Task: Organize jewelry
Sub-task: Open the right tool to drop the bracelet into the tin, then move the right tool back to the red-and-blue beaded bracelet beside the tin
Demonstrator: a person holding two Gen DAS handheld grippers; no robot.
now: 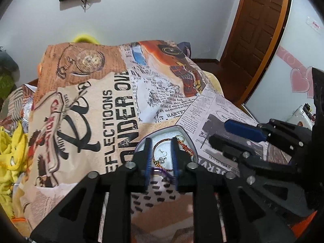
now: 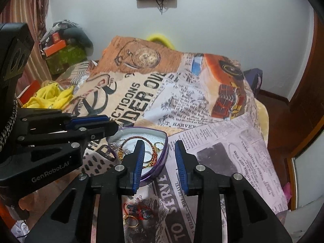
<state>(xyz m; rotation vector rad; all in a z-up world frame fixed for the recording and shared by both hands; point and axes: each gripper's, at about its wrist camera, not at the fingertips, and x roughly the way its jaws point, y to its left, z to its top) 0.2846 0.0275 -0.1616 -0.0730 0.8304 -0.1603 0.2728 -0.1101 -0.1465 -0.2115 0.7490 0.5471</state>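
Both claws, left (image 1: 161, 144) and right (image 2: 160, 148), partly hide the tin's (image 2: 162, 160) tangled jewelry (image 2: 152, 155).

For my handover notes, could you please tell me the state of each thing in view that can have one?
Tin: open, no lid on, lying on the bedspread, jewelry inside.
Bangle: in the tin.
Loose jewelry: on the bedspread, outside the tin.
Left tongs: open, nothing between them, over the tin.
Right tongs: open, nothing between them, at the tin's right edge.
Door: appears closed.
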